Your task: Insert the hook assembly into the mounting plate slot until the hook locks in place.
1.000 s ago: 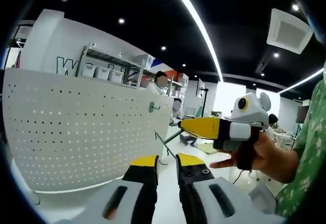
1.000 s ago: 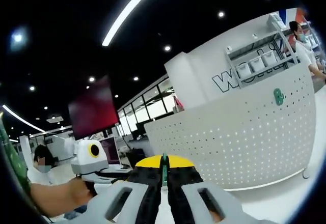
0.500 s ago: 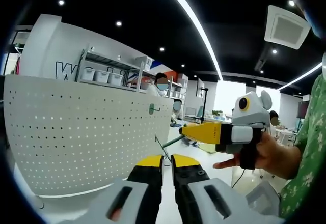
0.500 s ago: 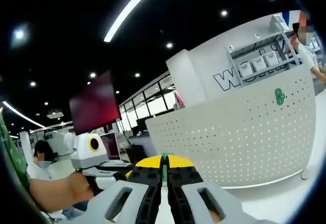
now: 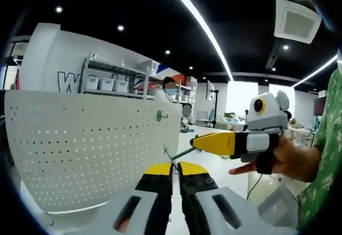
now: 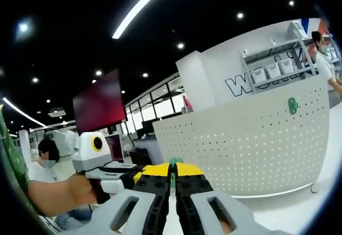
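One pegboard bearing one green hook; right claw pinches another hook, left claw nearly closed, empty.

Shelf of bins; red screen

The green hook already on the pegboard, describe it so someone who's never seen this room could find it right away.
Find the big white pegboard full of small holes, standing in front of the shelves of white bins. Look along its upper edge, toward the end nearest those shelves. The small green hook sits there flat against the board, the one coloured piece on an otherwise white panel.
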A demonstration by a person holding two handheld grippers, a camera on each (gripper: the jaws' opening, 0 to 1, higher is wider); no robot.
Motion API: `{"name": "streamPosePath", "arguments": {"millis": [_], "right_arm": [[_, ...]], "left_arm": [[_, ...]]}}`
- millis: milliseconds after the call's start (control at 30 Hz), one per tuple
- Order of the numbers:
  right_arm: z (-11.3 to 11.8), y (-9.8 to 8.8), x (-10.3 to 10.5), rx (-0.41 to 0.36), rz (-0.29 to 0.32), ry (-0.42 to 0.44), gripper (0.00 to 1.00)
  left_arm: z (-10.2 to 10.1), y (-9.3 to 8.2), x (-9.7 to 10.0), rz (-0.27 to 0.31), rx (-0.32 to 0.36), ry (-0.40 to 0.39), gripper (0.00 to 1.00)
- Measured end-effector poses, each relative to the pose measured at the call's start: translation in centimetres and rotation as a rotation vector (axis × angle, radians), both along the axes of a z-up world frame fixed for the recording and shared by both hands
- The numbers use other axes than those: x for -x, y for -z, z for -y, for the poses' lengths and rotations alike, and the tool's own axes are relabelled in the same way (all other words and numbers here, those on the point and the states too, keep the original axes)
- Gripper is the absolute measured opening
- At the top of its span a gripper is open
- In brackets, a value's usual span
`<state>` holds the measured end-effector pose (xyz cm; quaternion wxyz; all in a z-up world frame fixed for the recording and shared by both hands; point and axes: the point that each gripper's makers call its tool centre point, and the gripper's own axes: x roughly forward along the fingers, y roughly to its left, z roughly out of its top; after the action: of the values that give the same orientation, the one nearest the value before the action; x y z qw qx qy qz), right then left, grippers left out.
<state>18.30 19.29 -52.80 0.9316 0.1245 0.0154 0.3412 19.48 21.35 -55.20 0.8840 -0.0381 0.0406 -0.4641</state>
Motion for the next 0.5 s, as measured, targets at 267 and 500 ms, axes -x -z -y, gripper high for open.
{"name": "streamPosePath", "arguments": {"millis": [267, 500], "right_arm": [[0.02, 0.13, -0.11, 0.011, 0.001, 0.009, 0.01], [-0.13, 0.11, -0.52, 0.008, -0.002, 0.006, 0.01]], "left_arm": [[-0.43, -0.58, -0.36, 0.018, 0.019, -0.024, 0.02], [-0.64, -0.71, -0.51, 0.034, 0.012, -0.032, 0.02]]}}
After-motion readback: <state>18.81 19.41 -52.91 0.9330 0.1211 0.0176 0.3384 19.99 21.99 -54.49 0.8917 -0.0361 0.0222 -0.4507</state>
